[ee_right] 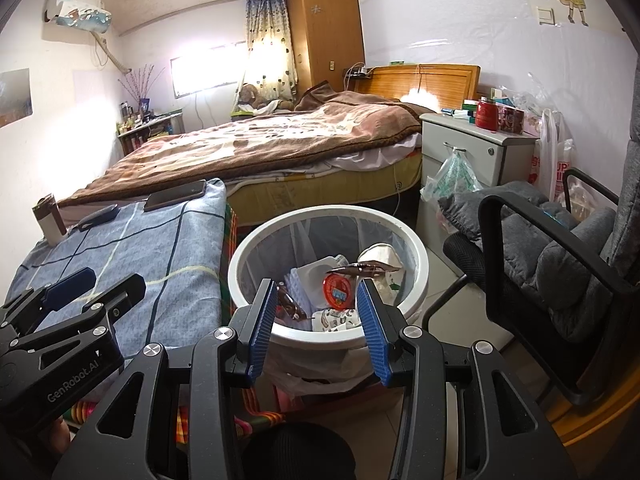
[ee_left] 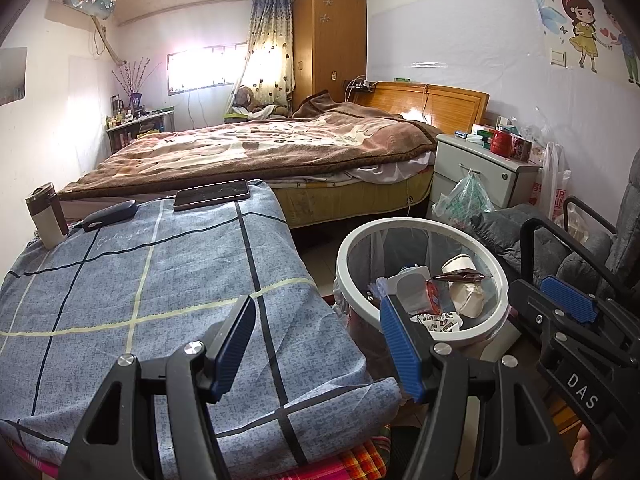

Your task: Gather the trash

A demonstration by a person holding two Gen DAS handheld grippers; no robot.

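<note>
- Claws first: the left claw (ee_left: 318, 344) has its jaws parted with nothing between them, above the near edge of the worktop; the right claw (ee_right: 316, 320) is likewise parted and empty, poised over the bin.
- Trash (ee_right: 338, 290) lies inside the white bin (ee_right: 420, 276), which is lined with a clear bag: a red-lidded cup, a paper cup, wrappers.
- The worktop's blue checked cloth (ee_left: 160, 280) carries a phone (ee_left: 212, 195), a dark case (ee_left: 110, 216) and a flask (ee_left: 46, 214) at its far edge.
- Beyond stands a bed (ee_left: 260, 148) with a brown blanket, a white nightstand (ee_left: 480, 172), a wooden wardrobe (ee_left: 330, 40) and a curtained window (ee_left: 208, 68).
- A grey padded chair (ee_right: 560, 256) sits right of the bin.
</note>
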